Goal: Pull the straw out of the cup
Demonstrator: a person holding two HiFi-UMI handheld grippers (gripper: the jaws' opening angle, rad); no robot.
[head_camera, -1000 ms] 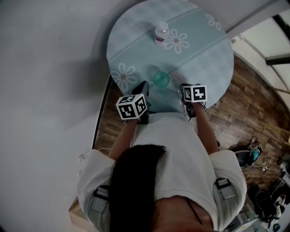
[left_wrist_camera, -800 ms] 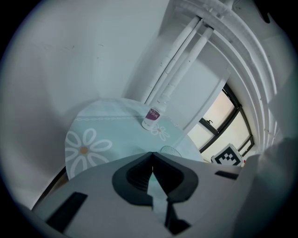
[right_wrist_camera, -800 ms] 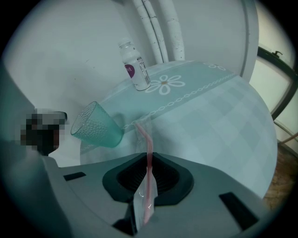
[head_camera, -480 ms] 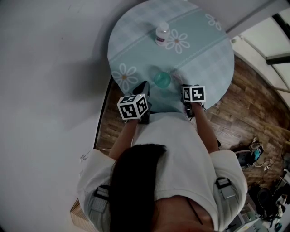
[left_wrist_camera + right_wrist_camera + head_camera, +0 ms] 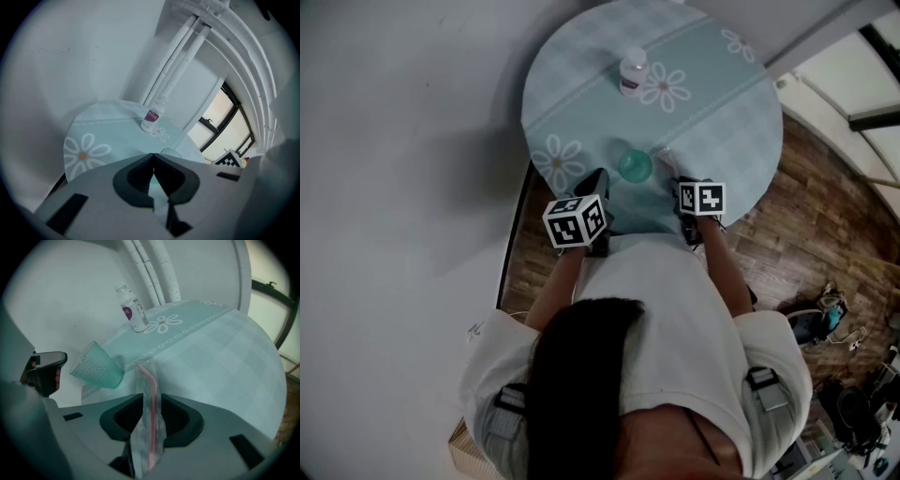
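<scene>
The pink straw, sealed in a clear plastic sleeve, was already out of the ribbed green translucent cup. It stood between the jaws of the right gripper, which had just been easing apart and looked slack around the sleeve. The cup stood just beside it, near the near edge of the round table with its teal daisy-print cloth.

The likeliest slip was that the light sleeve would cling to one pad, or drop askew and slide off that edge. A careless withdrawal could also knock the cup. The left gripper was pressed together on nothing.
</scene>
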